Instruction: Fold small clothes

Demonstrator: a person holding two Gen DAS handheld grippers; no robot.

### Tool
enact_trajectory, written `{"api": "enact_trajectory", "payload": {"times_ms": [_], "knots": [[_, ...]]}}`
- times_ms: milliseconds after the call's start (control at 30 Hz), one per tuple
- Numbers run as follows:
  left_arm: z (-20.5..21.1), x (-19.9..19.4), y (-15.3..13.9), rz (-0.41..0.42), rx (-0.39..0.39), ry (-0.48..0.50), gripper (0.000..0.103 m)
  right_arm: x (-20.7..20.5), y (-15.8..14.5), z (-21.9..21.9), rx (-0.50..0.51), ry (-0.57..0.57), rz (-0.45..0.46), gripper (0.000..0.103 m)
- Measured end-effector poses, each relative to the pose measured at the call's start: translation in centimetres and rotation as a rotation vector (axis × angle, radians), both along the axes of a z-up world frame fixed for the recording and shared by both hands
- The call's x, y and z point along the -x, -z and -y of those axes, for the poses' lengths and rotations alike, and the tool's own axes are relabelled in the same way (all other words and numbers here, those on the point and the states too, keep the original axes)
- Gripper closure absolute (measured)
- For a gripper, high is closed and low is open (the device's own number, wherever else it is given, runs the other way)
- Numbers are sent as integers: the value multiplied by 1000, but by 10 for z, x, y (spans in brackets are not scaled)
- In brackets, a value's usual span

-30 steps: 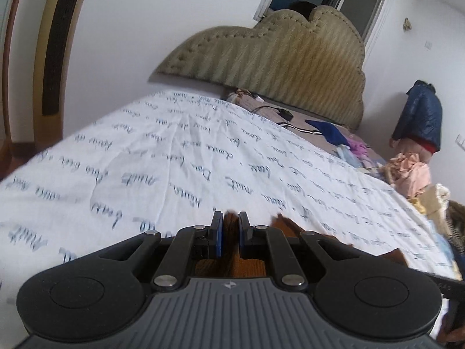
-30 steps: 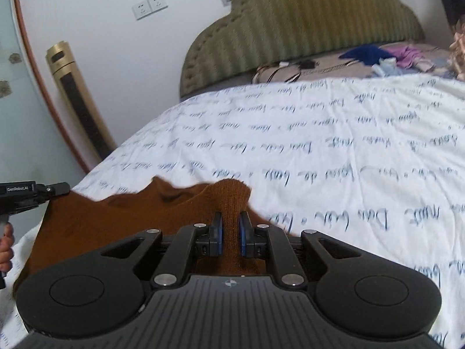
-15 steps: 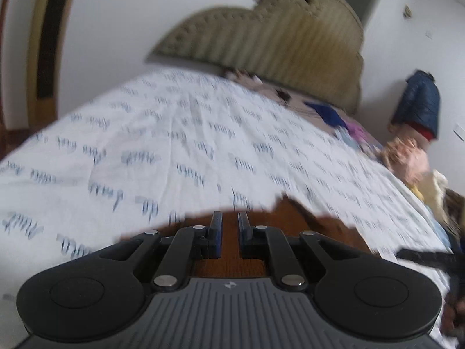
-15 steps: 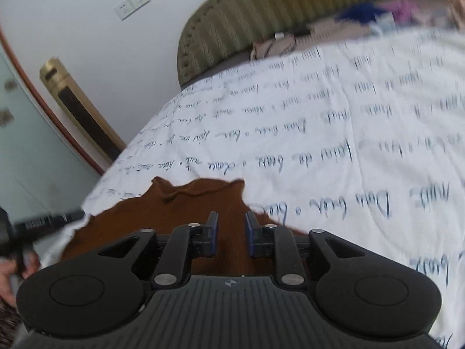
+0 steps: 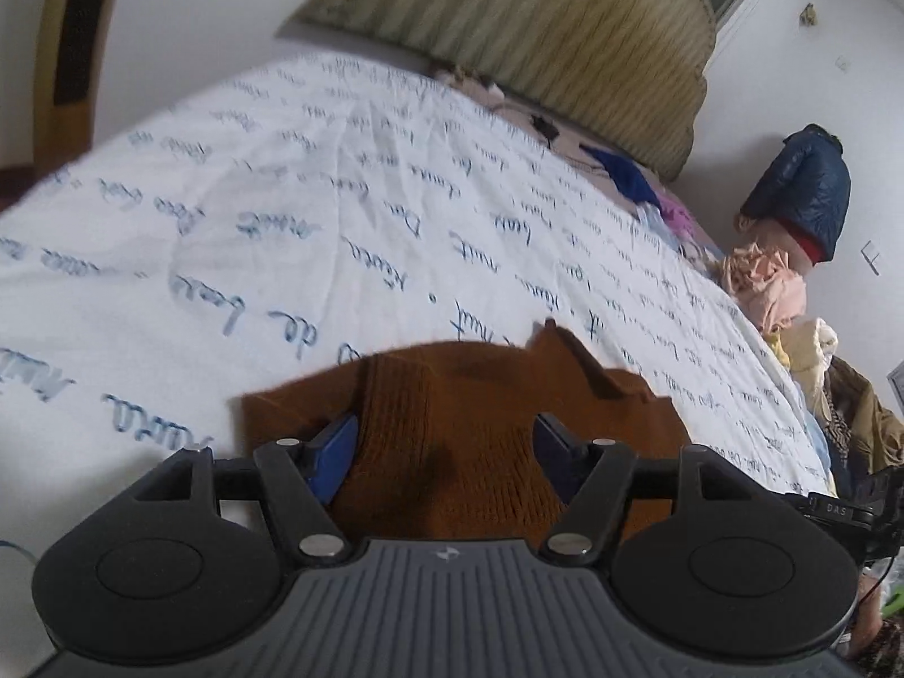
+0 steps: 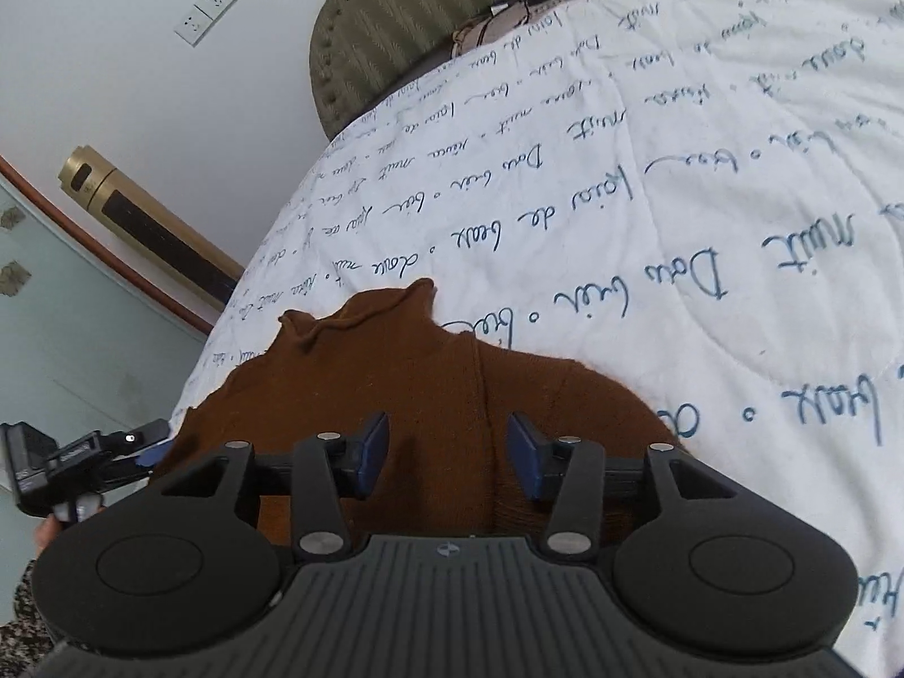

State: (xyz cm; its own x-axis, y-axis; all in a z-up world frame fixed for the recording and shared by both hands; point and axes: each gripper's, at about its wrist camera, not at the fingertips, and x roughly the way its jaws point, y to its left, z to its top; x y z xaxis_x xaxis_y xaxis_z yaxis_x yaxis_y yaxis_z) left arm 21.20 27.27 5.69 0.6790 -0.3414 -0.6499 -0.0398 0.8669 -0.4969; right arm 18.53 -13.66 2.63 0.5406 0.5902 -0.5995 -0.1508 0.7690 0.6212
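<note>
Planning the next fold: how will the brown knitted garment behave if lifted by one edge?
Likely floppy: the brown knitted garment lies rumpled on the white quilt, edges curling. Its ribbed knit probably grips pads rather than slipping.

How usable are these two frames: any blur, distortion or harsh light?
Left wrist: soft, slightly smeared; the quilt lettering and brown knit garment lack crisp edges; fisheye bends the headboard. Right wrist: sharper, lettering legible, horizon tilted. Both: even, diffuse light, no glare.

Both the left gripper [image 5: 446, 440] and right gripper [image 6: 449, 452] have spread their jaws wide, releasing the brown knit garment [image 5: 452, 429], which now lies on the quilt [image 5: 339, 226].
</note>
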Motion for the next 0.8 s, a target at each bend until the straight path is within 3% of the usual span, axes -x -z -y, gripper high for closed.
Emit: {"api": "enact_trajectory", "payload": {"times_ms": [133,233,267,300,333,367,433,567,800], "knots": [[3,-12,10,-59,22,8,36,-7,7,-3,-58,-19,-37,54],[8,-15,11,-80,-21,20,39,-12,11,-8,-71,-33,-50,54],[11,-16,10,-82,-52,25,45,-13,12,-9,-71,-40,-53,54],[15,-16,9,-88,-95,33,61,-15,12,-11,-62,-37,-51,54],[19,-17,9,-85,-133,45,71,-16,12,-12,-58,-37,-47,55],[20,-17,10,-81,-143,54,76,-17,12,-13,-61,-44,-43,58],[22,-18,12,-83,-142,54,89,-19,12,-13,-69,-44,-46,72],[22,-17,9,-37,-117,20,92,-18,12,-13,-68,-40,-32,85],[23,-27,0,23,-90,-22,93,-20,-1,-9,-72,0,28,88]]}}
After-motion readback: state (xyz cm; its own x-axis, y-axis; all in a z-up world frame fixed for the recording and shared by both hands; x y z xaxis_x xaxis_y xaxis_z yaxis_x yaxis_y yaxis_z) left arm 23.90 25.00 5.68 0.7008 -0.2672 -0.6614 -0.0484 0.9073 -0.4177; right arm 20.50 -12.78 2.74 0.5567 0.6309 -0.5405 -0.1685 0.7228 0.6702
